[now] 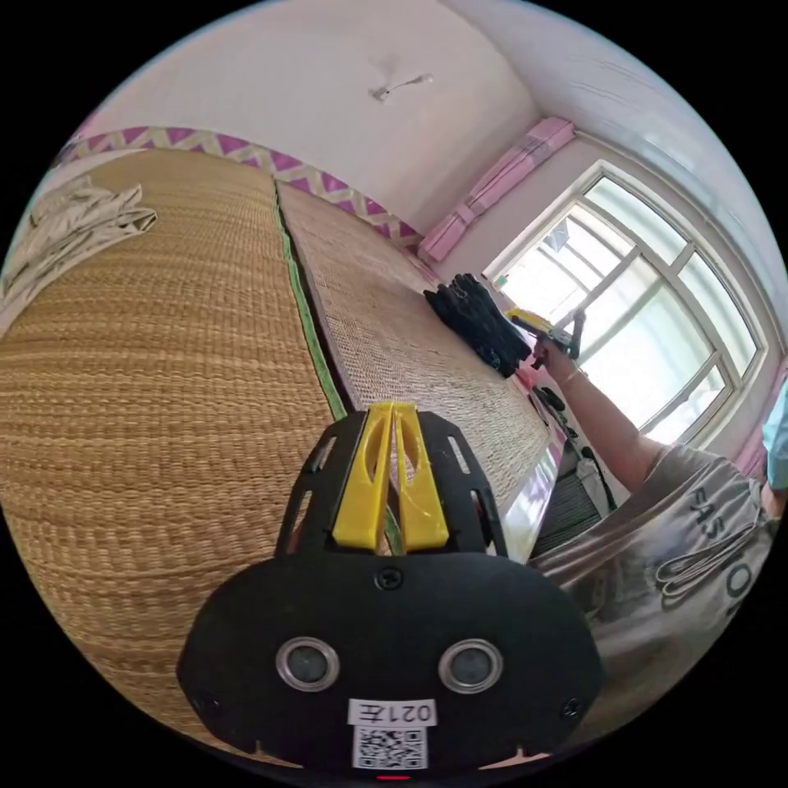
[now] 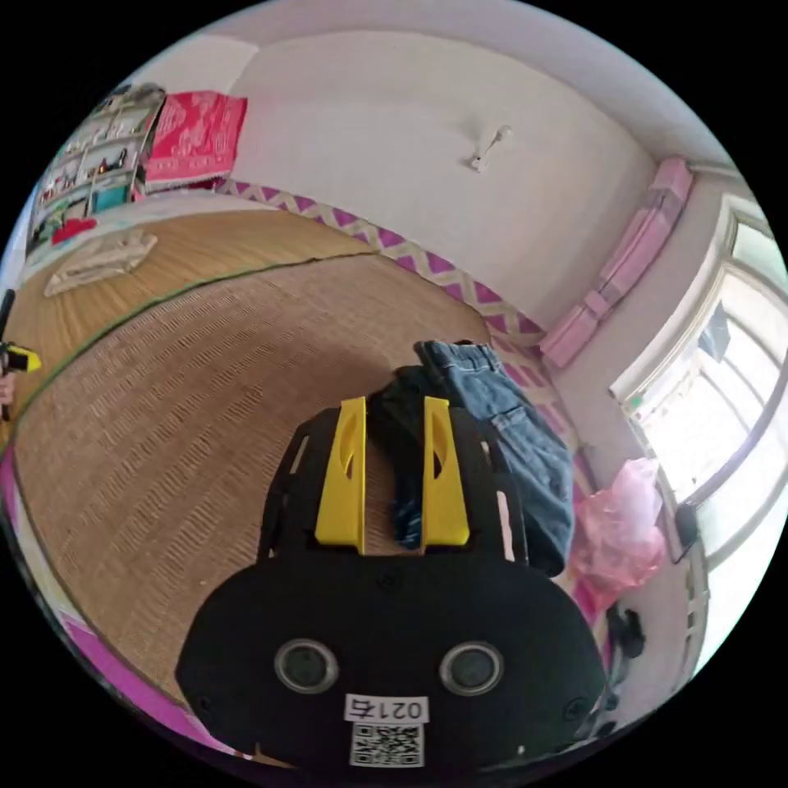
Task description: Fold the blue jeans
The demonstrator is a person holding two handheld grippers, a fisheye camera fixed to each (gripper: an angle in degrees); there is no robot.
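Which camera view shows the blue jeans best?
The right gripper view: the blue jeans lie close ahead of the open right gripper, showing blue denim. In the left gripper view they are a small, dark heap far across the woven mat.

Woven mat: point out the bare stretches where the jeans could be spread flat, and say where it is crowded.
The widest bare stretch of the woven mat lies between the green seam and the blue jeans. Beyond the seam it is bare up to the pale garment. It is crowded at the window end, where the jeans lie heaped beside a pink bag.
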